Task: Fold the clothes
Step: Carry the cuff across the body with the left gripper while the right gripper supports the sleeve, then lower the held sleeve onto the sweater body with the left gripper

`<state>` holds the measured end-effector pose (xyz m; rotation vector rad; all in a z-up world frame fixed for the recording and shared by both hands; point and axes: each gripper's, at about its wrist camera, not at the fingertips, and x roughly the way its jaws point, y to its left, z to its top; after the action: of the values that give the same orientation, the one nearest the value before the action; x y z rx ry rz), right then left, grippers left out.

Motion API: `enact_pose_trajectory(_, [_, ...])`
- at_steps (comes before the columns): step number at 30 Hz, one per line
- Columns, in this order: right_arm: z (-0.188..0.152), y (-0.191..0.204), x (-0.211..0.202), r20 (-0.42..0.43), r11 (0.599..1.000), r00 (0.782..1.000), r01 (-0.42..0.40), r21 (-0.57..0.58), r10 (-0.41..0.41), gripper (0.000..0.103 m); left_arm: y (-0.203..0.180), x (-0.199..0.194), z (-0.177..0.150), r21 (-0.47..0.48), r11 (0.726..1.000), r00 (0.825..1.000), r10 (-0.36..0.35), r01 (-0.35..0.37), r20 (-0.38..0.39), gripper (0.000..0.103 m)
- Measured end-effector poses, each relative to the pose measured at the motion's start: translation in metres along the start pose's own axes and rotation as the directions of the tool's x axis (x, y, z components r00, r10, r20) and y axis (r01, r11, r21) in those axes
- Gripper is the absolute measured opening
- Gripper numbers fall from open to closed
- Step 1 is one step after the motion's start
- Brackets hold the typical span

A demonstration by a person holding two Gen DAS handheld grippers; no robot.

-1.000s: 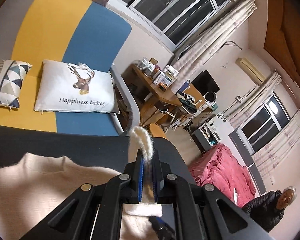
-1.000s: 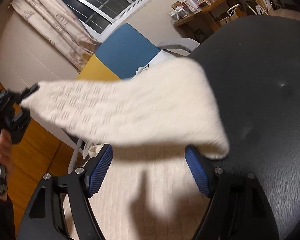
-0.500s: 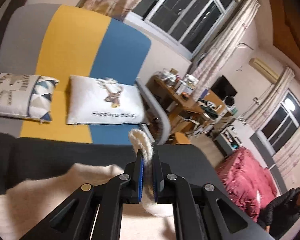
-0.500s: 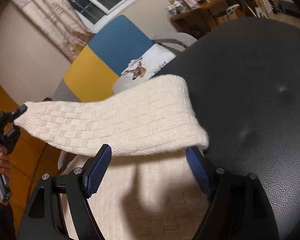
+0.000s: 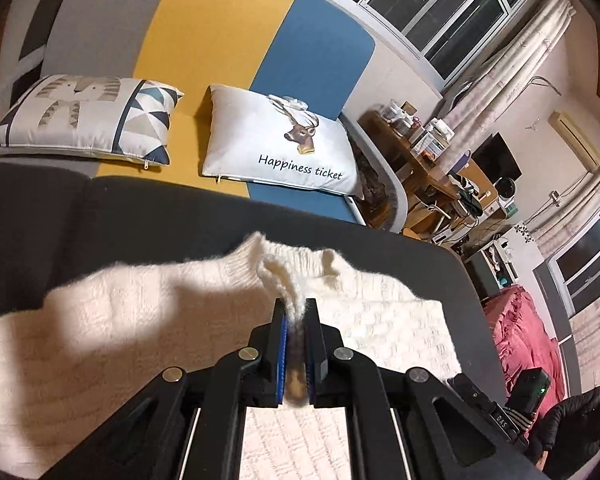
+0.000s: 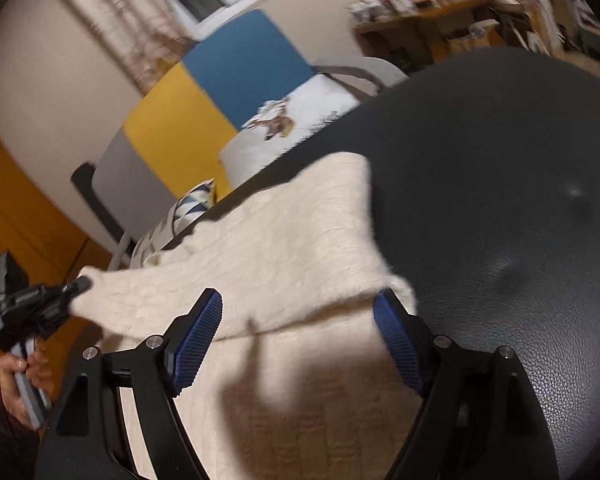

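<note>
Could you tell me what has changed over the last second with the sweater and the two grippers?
The left gripper has carried the sleeve across and down toward the sweater body on the table. It stays shut on the sleeve; the right gripper stays open and empty.

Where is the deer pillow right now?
Left wrist view, upper centre: the deer pillow lies on the sofa's blue section, right of the geometric-print pillow.

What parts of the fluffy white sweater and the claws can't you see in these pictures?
- Sweater: bottom cut off by the left wrist picture's edge.
- Pinched bit: hidden inside the left claw.
- Sweater middle: behind the open right claw.
- Right wrist picture: motion blur hides the knit.
</note>
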<state>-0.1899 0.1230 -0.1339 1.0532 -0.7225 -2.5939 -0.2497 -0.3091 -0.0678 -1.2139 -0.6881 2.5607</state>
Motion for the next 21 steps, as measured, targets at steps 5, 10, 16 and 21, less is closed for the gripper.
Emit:
enact_pose_trajectory(5, [0.008,0.000,0.005,0.022,1.000,1.000,-0.010,-0.004,0.010,0.081,-0.012,-0.015,-0.010,0.069,0.995,0.997,-0.076,0.074,0.023,0.006])
enact_pose_trajectory(10, [0.007,-0.023,0.008,0.044,0.992,0.999,0.024,0.124,-0.029,0.081,-0.003,-0.002,-0.029,0.040,0.999,0.999,-0.033,0.034,-0.027,0.006])
enact_pose_trajectory(16, [0.006,-0.023,-0.002,0.047,0.991,0.999,-0.008,0.136,0.001,0.081,0.025,0.019,-0.050,-0.039,0.999,0.997,0.002,-0.005,-0.079,0.006])
enact_pose_trajectory(21, [0.003,-0.007,0.007,0.000,0.990,0.994,-0.105,0.097,0.105,0.086,0.030,0.025,-0.056,-0.049,0.999,0.996,-0.001,-0.003,-0.093,0.006])
